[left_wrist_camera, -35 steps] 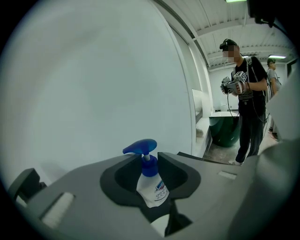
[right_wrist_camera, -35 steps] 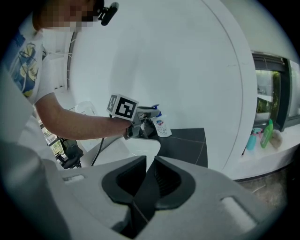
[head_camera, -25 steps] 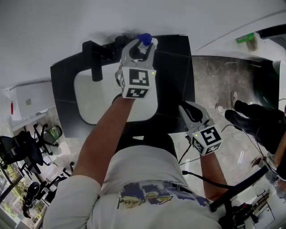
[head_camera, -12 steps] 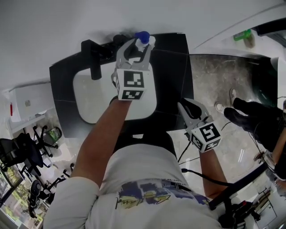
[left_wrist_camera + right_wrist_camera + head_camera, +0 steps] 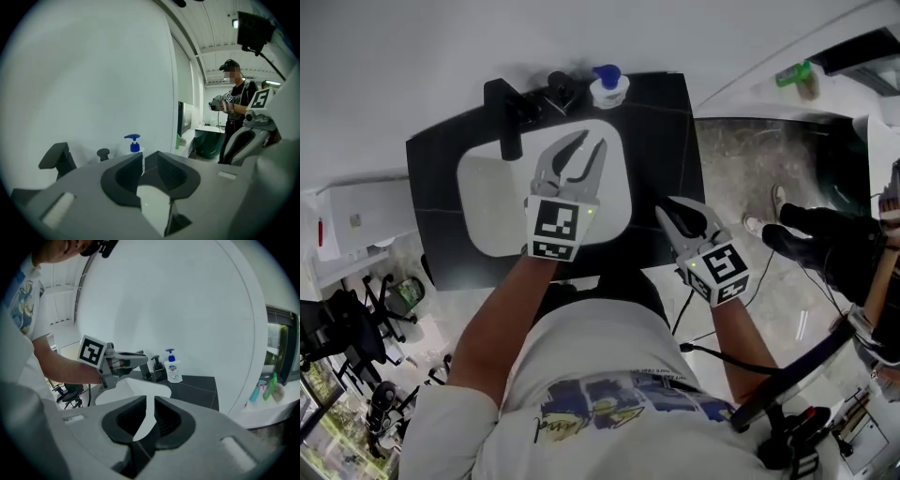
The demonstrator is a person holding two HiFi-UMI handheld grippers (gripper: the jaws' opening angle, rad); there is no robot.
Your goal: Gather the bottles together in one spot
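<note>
**Both grippers empty; two bottles paired behind the sink**

Head view: the left gripper [image 5: 591, 146] hangs over the one sink [image 5: 487, 202]; its jaws have just been closing to a narrow gap with nothing in it. The right gripper [image 5: 675, 214] sits at the counter's [image 5: 667, 141] front right, jaws a slit apart and empty. One soap bottle [image 5: 607, 86] and one dark bottle [image 5: 560, 90] stand just beside each other by the one faucet [image 5: 504, 122].
Left gripper view: going in this narrow would likely shove the soap bottle [image 5: 134, 145] onto its neighbour or into the sink.
Right gripper view: what seem to be two ledge bottles [image 5: 270, 385] stand well apart from the pair, and a long carry risks a drop.
</note>
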